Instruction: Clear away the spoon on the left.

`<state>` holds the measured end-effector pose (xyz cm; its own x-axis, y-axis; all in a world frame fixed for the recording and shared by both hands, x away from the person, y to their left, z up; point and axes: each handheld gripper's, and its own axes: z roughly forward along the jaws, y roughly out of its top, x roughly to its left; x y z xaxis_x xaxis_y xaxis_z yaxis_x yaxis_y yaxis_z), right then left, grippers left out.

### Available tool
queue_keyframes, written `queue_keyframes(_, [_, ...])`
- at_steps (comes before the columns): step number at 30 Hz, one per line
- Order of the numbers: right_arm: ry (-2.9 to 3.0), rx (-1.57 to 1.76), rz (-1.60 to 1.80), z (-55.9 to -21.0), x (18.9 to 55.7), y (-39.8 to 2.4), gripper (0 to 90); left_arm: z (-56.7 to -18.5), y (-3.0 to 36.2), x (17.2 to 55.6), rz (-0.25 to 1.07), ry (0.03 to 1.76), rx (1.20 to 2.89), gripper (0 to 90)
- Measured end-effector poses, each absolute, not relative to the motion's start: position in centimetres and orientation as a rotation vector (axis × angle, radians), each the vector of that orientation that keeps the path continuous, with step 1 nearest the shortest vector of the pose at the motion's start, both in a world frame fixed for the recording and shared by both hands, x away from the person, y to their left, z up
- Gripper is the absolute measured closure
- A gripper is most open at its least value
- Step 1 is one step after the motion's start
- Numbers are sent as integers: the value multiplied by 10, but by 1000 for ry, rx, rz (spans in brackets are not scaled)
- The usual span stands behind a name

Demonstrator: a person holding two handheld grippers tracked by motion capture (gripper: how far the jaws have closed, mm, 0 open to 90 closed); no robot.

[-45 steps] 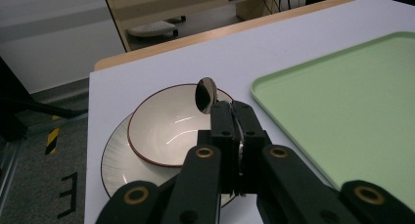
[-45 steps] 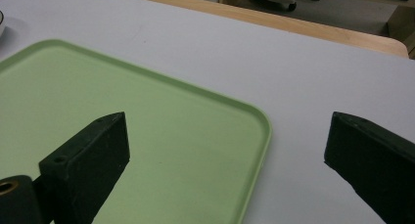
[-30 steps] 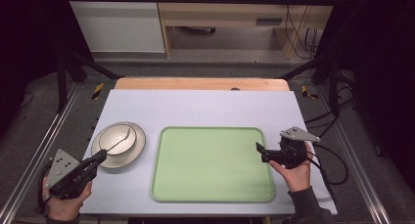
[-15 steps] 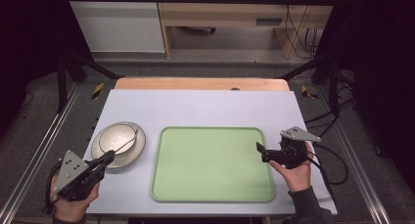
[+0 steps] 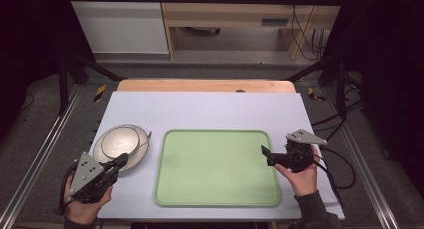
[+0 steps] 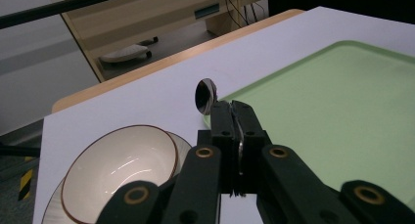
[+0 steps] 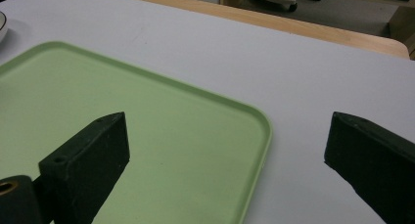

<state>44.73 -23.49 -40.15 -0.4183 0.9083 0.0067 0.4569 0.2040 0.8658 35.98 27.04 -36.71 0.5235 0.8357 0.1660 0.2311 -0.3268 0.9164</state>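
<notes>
My left gripper (image 5: 122,161) (image 6: 235,112) is shut on the handle of a metal spoon (image 6: 206,95). The spoon's bowl is raised and points toward the tray's near-left corner. A white bowl (image 5: 119,141) (image 6: 121,171) with a brown rim sits on a matching saucer (image 5: 136,158), just left of the spoon. My right gripper (image 5: 265,153) (image 7: 225,141) is open with nothing between its jaws, and hovers at the right edge of the green tray (image 5: 217,167) (image 7: 147,131).
A pale sheet (image 5: 210,109) covers the table, and a strip of the wooden tabletop (image 5: 200,85) shows at the far edge. Cables (image 5: 340,164) trail off to the right. Metal frame rails run along both sides.
My left gripper has moved right and a little forward with the spoon, taking it from over the bowl to the bowl's right side. The right gripper has stayed still.
</notes>
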Motion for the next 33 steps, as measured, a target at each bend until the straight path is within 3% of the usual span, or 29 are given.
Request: queue_keyframes(33, [1969,1266,1136,-402,448,-234,32,-388,230,389,808,845,1936,890])
